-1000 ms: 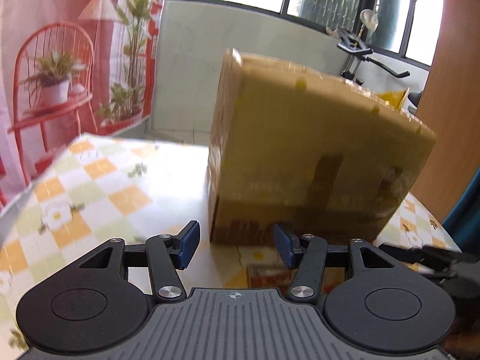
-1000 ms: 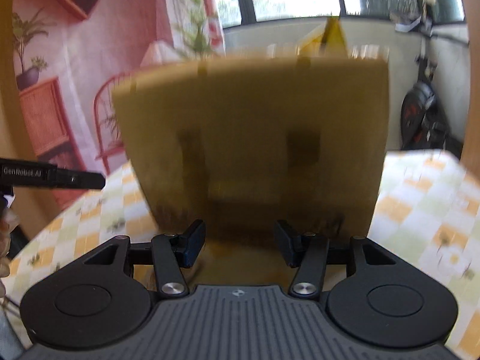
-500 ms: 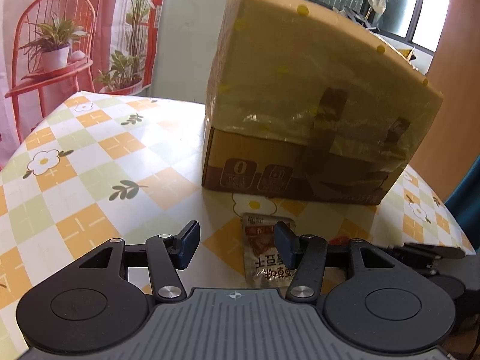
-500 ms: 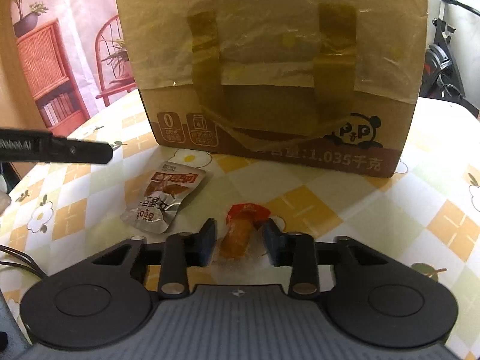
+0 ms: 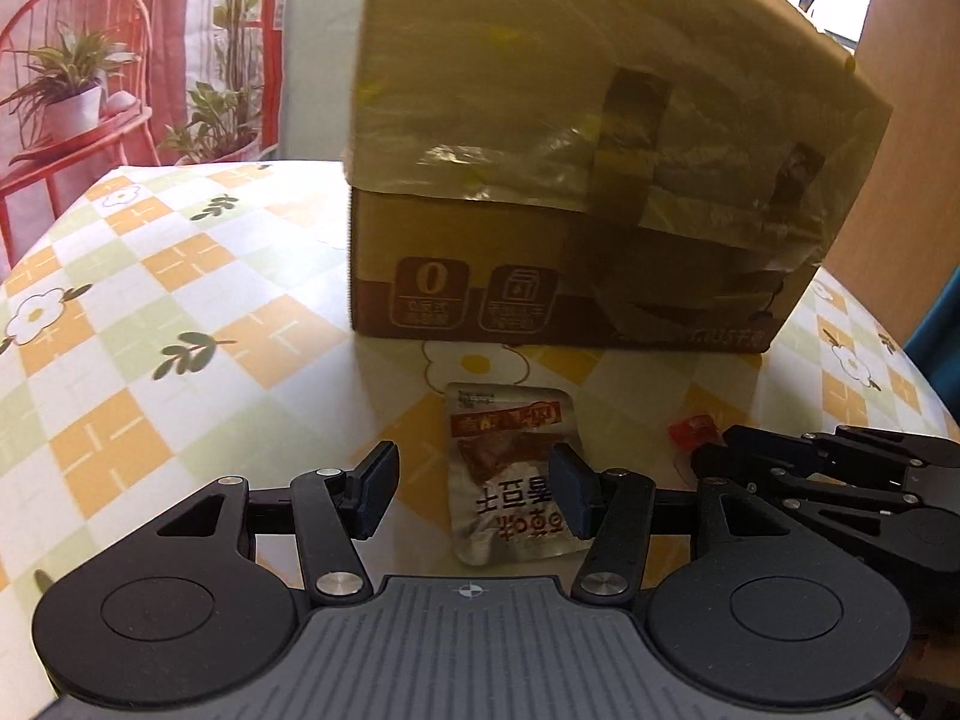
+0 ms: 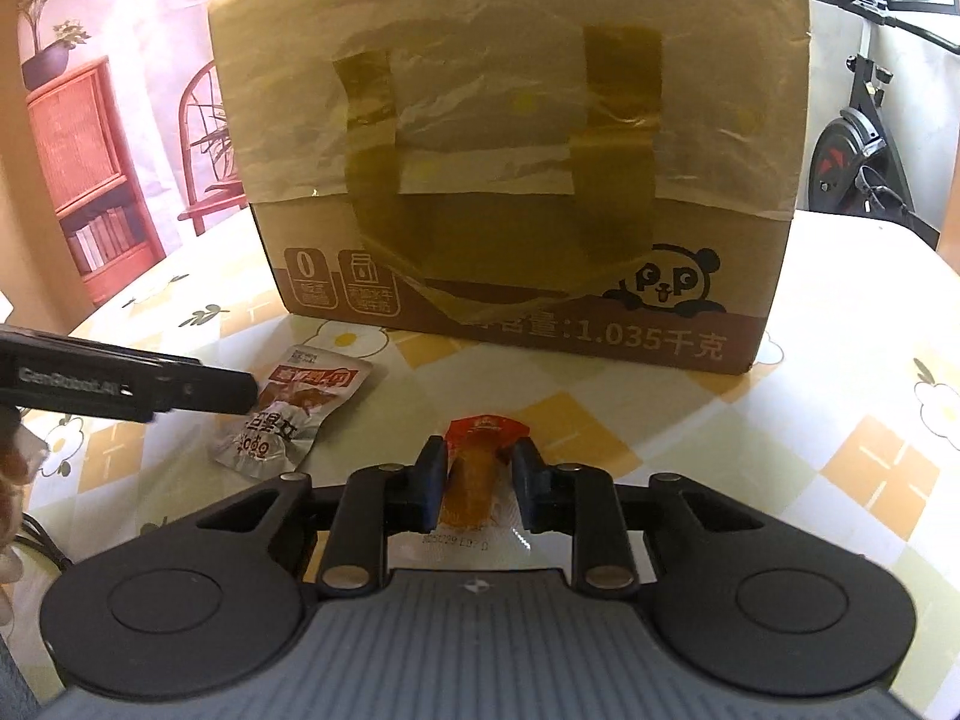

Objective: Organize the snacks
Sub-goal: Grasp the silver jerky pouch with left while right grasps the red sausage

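Right claw (image 6: 480, 483) — clamped on sausage snack (image 6: 474, 468)

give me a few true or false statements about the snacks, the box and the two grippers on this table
1. The right gripper is shut on the orange snack packet. True.
2. The silver snack packet lies inside the cardboard box. False: it lies on the table in front of the box.
3. The left gripper stands open over the silver packet. True.
4. The box carries a cat drawing. False: it is a panda.
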Tool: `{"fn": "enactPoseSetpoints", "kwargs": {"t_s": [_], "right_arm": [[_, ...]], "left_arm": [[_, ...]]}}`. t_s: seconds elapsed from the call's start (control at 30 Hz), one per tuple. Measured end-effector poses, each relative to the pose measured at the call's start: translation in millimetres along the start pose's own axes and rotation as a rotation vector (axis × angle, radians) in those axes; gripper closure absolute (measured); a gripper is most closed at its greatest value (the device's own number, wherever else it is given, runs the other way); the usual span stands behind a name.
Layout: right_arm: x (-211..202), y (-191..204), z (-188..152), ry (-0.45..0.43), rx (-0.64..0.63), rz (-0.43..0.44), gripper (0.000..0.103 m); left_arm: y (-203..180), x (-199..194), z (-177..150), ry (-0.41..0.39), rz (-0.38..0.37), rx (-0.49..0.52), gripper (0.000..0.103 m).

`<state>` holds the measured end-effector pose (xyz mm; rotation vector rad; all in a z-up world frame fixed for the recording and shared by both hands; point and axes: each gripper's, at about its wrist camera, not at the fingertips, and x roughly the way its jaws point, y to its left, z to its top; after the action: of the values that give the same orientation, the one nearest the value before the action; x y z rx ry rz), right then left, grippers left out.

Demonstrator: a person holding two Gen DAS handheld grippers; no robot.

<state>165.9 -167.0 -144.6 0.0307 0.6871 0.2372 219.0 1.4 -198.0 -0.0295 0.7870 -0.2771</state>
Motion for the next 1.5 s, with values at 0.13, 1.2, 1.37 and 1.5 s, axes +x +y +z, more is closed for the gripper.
{"fn": "enactPoseSetpoints", "kwargs": {"t_s": [0.13, 1.2, 1.37, 1.5], "right_arm": [[0, 0, -1, -0.003, -0.005, 0.009, 0.078], [0, -1, -1, -0.002, -0.001, 0.024, 0.077], [0, -1, -1, -0.003, 0.0, 0.023, 0.077], [0, -1, -1, -0.004, -0.002, 0.022, 0.077]], "left_arm": [[-9, 9, 3, 0.0, 0.0, 0.005, 0.04], [-23, -4, -25, -0.088, -0.006, 0.018, 0.065], [-20, -8, -25, -0.113, -0.014, -0.002, 0.066], [-18, -12, -25, -0.133, -0.016, -0.002, 0.066]]}}
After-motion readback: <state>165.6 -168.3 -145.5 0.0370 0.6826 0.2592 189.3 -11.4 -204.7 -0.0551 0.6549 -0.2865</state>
